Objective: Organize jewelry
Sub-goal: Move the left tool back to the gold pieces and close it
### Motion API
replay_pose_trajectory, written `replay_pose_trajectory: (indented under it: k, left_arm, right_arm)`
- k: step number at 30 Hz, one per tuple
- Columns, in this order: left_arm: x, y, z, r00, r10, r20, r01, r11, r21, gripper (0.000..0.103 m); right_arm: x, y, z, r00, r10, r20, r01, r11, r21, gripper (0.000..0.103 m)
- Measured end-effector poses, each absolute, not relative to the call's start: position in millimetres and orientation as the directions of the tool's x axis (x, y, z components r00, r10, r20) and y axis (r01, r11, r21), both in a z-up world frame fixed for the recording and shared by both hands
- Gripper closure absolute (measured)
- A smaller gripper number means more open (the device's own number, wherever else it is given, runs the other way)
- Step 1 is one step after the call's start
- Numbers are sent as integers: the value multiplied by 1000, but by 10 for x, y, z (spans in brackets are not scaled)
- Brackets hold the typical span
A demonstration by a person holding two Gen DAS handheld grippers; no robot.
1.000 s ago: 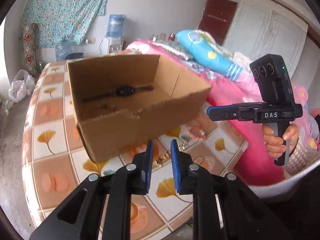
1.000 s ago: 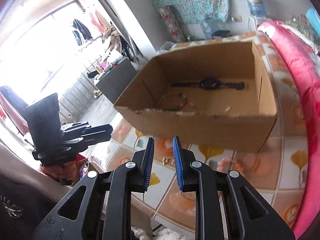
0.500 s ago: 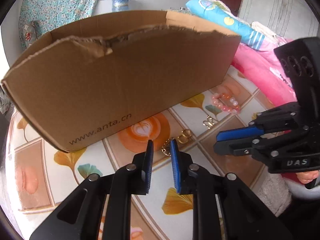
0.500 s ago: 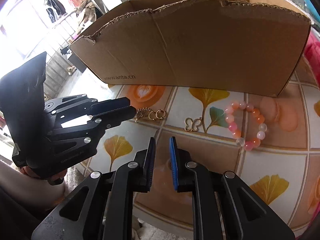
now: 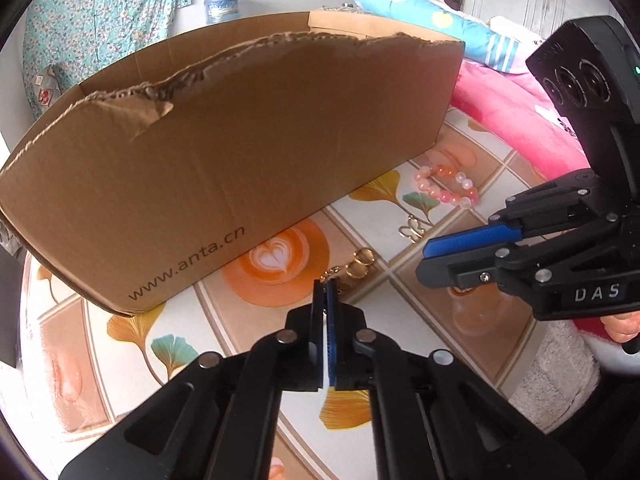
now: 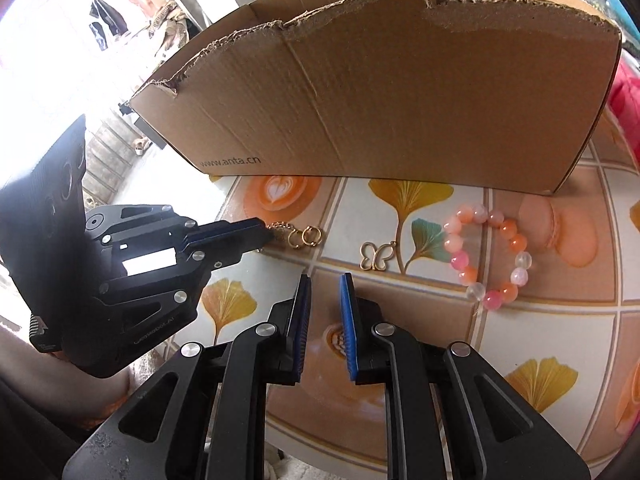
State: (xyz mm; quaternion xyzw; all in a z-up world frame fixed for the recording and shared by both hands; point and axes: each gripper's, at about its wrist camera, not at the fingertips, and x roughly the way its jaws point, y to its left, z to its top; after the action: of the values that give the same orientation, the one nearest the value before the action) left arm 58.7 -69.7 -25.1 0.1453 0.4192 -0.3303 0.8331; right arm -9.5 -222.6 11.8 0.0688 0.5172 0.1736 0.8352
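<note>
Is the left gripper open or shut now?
Shut. The left gripper has its blue pads together at the end of the gold chain, seemingly pinching it; its jaws have just been closing.

Two black grippers, left gripper [image 5: 325,286] and right gripper [image 6: 325,280], thin blue pads [image 6: 347,312] on the fingers, round silver screws at the joints, white letters DAS on the side, boxy black camera block on top with a tiny green light

Bracelet [image 6: 490,256] and charm [image 6: 376,256] before box [image 6: 400,92]
</note>
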Motion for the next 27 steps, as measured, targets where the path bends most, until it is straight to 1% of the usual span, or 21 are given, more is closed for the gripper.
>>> replay_pose_trajectory:
  k: [5, 10, 15, 23, 27]
  left_arm:
    - [605, -577, -217, 408, -467, -785, 644, 756, -115, 103]
    - [578, -416, -119, 412, -497, -764, 620, 767, -164, 103]
    - [535, -276, -76, 427, -492, -759, 598, 783, -171, 103]
    - [551, -102, -157, 428, -477, -768, 544, 814, -203, 103]
    - [543, -65, -183, 431, -475, -767, 531, 821, -209, 103]
  right_arm:
    - [-87, -2255, 121, 413, 359, -837, -216, 931, 293, 88]
    - [-109, -2296, 148, 419, 357, -835, -213, 933, 292, 87]
    - [-157, -2311, 219, 439, 358, -824, -226, 932, 284, 87]
    - [-179, -2057, 292, 464, 363, -808, -325, 918, 226, 86]
    - [-105, -1948, 259, 439, 396, -807, -355, 901, 249, 86]
